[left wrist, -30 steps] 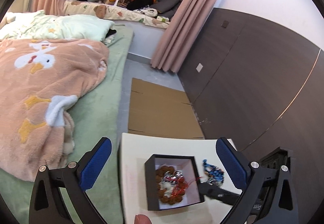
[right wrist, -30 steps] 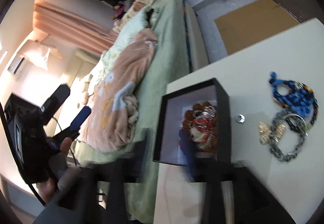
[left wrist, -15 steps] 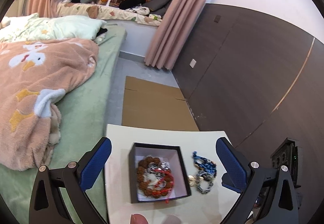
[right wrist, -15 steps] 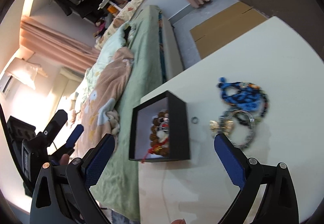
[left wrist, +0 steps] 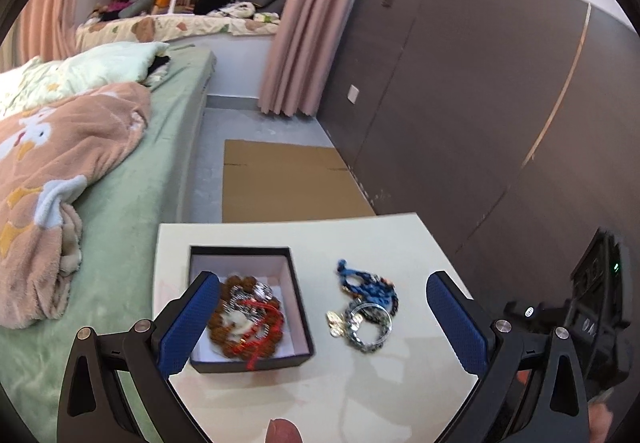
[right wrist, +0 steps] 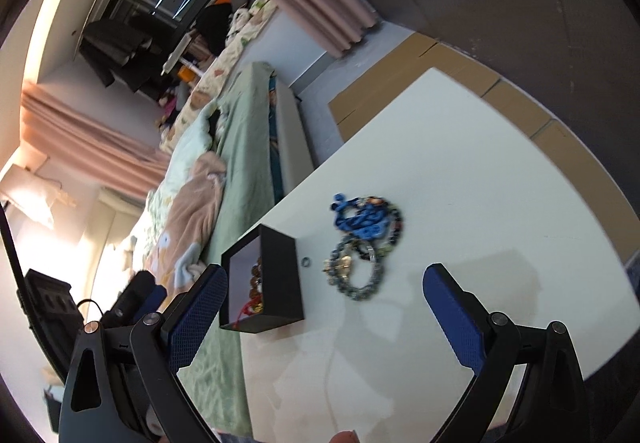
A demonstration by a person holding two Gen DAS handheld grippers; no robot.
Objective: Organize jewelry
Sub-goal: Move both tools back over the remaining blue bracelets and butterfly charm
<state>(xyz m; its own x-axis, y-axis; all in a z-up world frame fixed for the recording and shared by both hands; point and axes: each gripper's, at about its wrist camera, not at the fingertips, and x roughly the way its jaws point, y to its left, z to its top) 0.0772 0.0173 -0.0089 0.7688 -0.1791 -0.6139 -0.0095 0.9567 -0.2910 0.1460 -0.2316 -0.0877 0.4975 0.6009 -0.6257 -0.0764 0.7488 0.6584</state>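
Fingers spread wide on both the left gripper (left wrist: 322, 317) and right gripper (right wrist: 324, 307), empty, hovering over the white table (left wrist: 384, 243). Beside the black box (left wrist: 298, 307), the loose bracelets (right wrist: 360, 243) look light, limp, slippery; pinch a bead strand. Since a second ago, the right gripper has pulled back from the box.

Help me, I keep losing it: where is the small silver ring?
In the right wrist view, the small silver ring lies on the white table, between the black box and the bracelet pile.
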